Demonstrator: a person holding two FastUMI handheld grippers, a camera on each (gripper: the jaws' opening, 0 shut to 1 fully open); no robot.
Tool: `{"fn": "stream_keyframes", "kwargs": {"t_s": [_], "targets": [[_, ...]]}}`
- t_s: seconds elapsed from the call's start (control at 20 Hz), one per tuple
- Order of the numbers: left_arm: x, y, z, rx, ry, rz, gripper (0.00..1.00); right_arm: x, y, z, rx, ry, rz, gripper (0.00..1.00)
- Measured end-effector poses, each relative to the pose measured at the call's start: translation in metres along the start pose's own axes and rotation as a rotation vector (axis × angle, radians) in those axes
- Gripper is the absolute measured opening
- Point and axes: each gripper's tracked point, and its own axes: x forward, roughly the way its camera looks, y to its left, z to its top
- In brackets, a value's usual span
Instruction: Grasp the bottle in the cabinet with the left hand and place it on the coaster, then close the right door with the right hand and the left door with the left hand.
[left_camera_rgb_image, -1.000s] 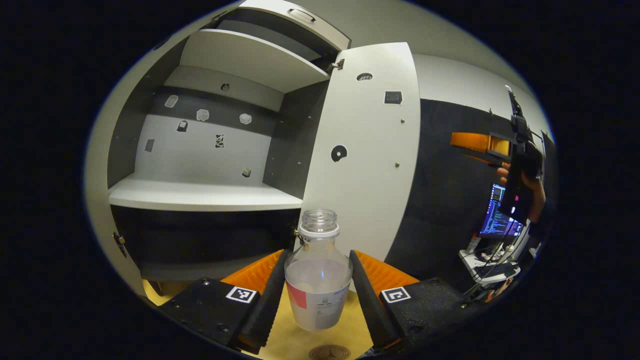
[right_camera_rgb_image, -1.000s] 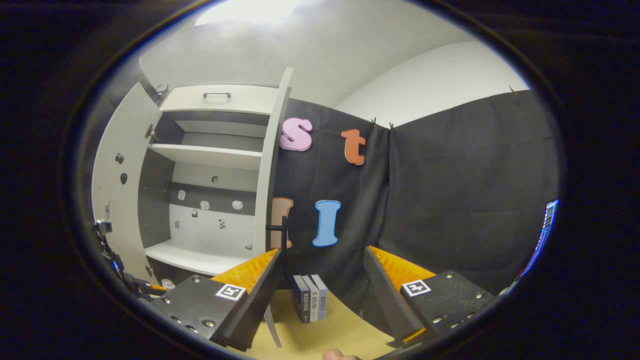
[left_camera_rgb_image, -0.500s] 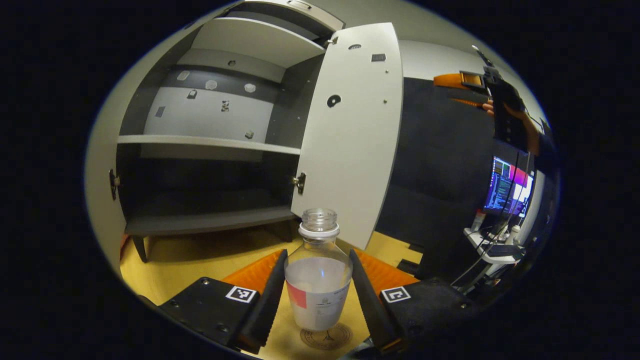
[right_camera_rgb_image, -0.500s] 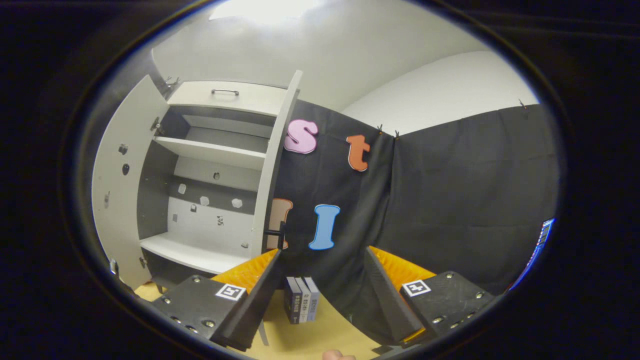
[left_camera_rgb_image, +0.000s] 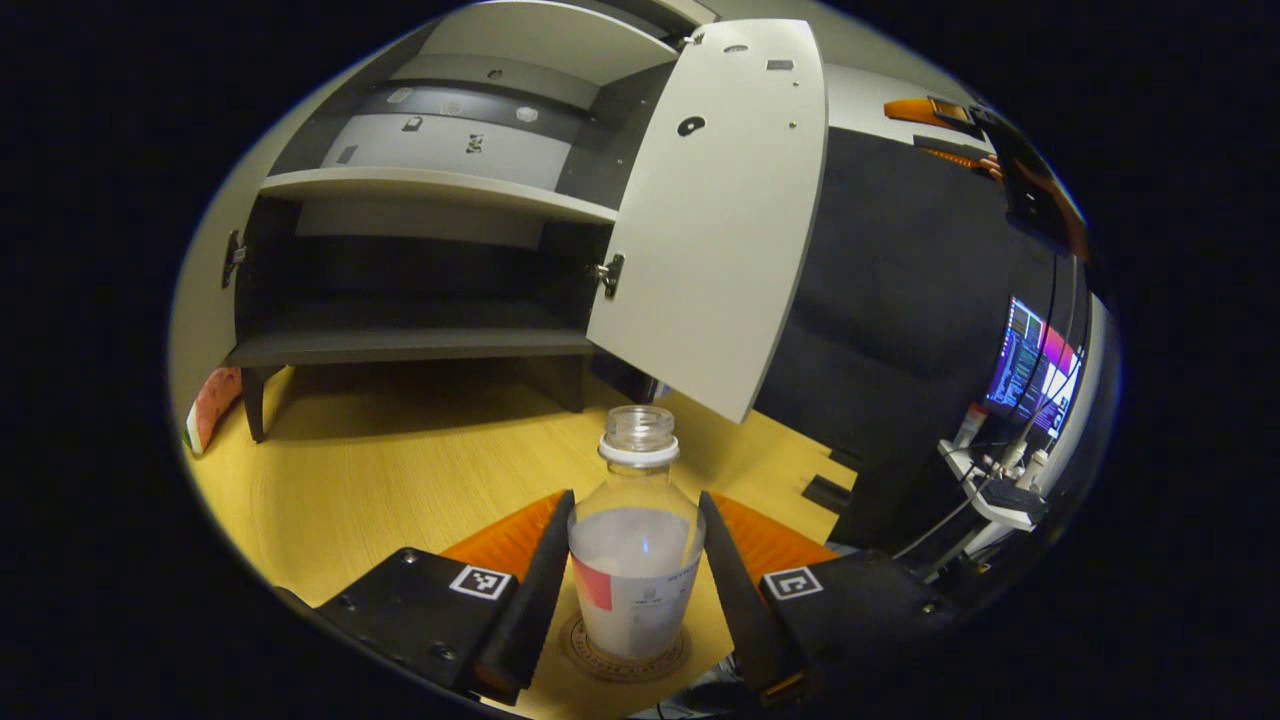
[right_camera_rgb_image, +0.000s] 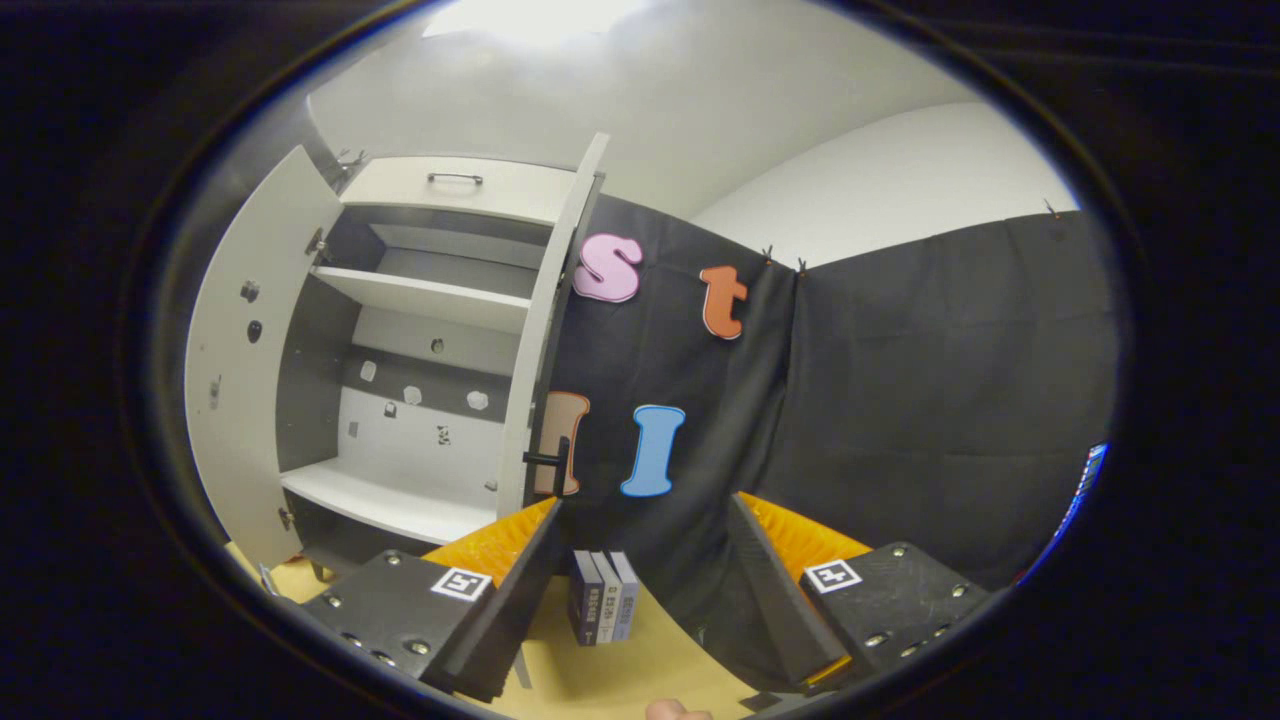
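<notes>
Two fingers of the left gripper (left_camera_rgb_image: 633, 590) pinch the bottle (left_camera_rgb_image: 636, 570) at its sides, upright, uncapped, with its base on or just over the round coaster (left_camera_rgb_image: 625, 655) on the yellow table (left_camera_rgb_image: 380, 480); contact between base and coaster cannot be confirmed from this angle. Bottle sits roughly centred on the coaster, rim of the disc showing on both sides of it. Step in hand, as judged: setting down and letting go. To do it well: lower straight until the base seats flat, keep the bottle vertical since the mouth is open, then spread the fingers evenly so neither side drags it off centre, and back out low and straight before lifting. Beyond the bottle stands the cabinet (left_camera_rgb_image: 420, 250), both doors open, its right door (left_camera_rgb_image: 710, 220) hanging out just behind and above the bottle, so the retreat should stay clear of its lower corner. Right gripper (right_camera_rgb_image: 640, 590) is spread with nothing between its fingers, held high, well right of the bottle. From its own view the right door (right_camera_rgb_image: 535, 350) stands edge-on, handle (right_camera_rgb_image: 550, 460) near; the left door (right_camera_rgb_image: 250, 340) is swung wide. Small books (right_camera_rgb_image: 600, 605) stand on the table beside the cabinet.
</notes>
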Motion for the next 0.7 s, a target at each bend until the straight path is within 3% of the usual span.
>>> {"fn": "stream_keyframes", "kwargs": {"t_s": [0.15,0.2,0.25,0.7], "targets": [[-0.004,0.000,0.000,-0.005,-0.004,0.017,0.76,0.001,-0.003,-0.002,-0.004,0.000,-0.003,0.98],[-0.005,0.000,0.001,-0.007,-0.008,0.021,0.76,0.002,-0.004,-0.003,-0.004,0.000,-0.003,0.93],[-0.006,0.001,0.001,-0.007,-0.006,0.025,0.77,0.002,-0.004,-0.004,-0.003,0.000,-0.002,0.98],[-0.019,-0.010,-0.007,0.066,0.047,0.019,0.77,0.003,0.007,-0.015,0.009,0.013,0.029,0.98]]}}
